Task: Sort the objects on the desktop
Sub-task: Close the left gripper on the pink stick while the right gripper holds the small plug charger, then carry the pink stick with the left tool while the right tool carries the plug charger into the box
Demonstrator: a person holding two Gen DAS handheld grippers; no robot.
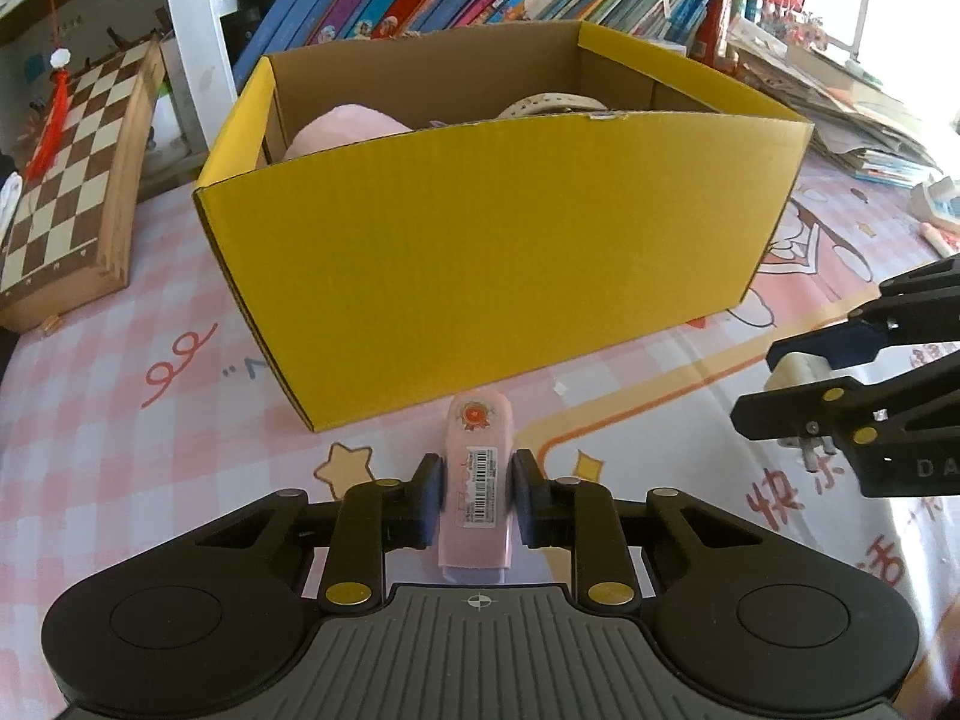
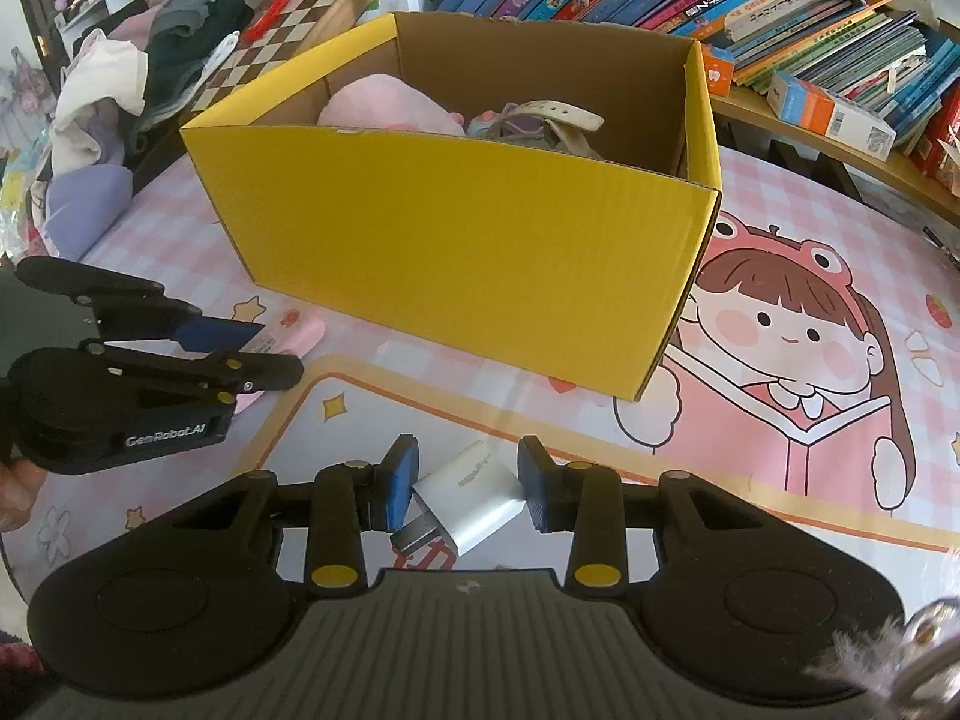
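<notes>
A yellow cardboard box [image 1: 480,252] stands on the table ahead of both grippers; it also shows in the right wrist view [image 2: 468,240]. Inside lie a pink plush [image 2: 384,105] and a watch strap [image 2: 552,114]. My left gripper [image 1: 477,495] is shut on a pink case [image 1: 478,480] with a barcode label, low over the table in front of the box. My right gripper [image 2: 469,489] is shut on a white charger plug [image 2: 471,495], held at an angle. The right gripper also shows at the right edge of the left wrist view [image 1: 798,396].
A chessboard [image 1: 66,180] lies left of the box. Books [image 2: 780,6] fill the shelf behind. A pile of clothes [image 2: 120,96] sits at the far left. The table has a pink cartoon cover [image 2: 810,330].
</notes>
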